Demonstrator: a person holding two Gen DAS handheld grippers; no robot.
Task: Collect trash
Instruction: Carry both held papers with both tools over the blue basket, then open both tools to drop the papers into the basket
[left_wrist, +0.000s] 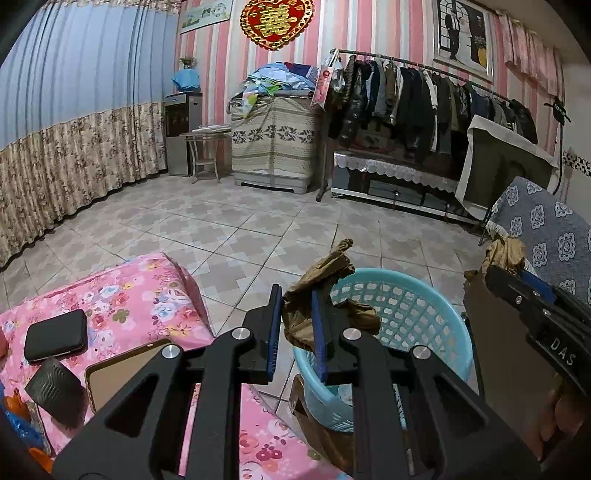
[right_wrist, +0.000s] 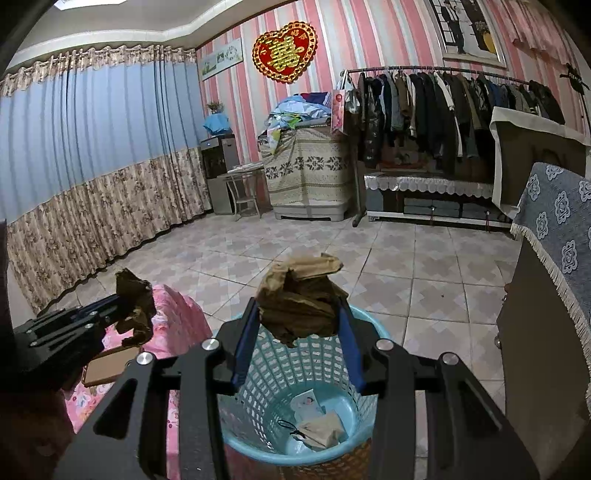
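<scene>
My left gripper (left_wrist: 297, 314) is shut on a crumpled brown paper wad (left_wrist: 314, 291), held beside the near rim of the light blue mesh basket (left_wrist: 436, 332). My right gripper (right_wrist: 299, 325) is shut on a second crumpled brown paper wad (right_wrist: 301, 295), held directly over the basket (right_wrist: 321, 373). Paper scraps and a small card (right_wrist: 317, 421) lie at the basket's bottom. The left gripper with its wad (right_wrist: 135, 306) shows at the left of the right wrist view. The right gripper (left_wrist: 517, 291) shows at the right of the left wrist view.
A pink floral bed (left_wrist: 140, 299) lies to the left with a black case (left_wrist: 55, 334), a phone (left_wrist: 122, 373) and a dark ribbed object (left_wrist: 55, 387) on it. A cabinet with a blue cloth (right_wrist: 554, 229) stands right. Tiled floor (right_wrist: 406, 258) lies beyond.
</scene>
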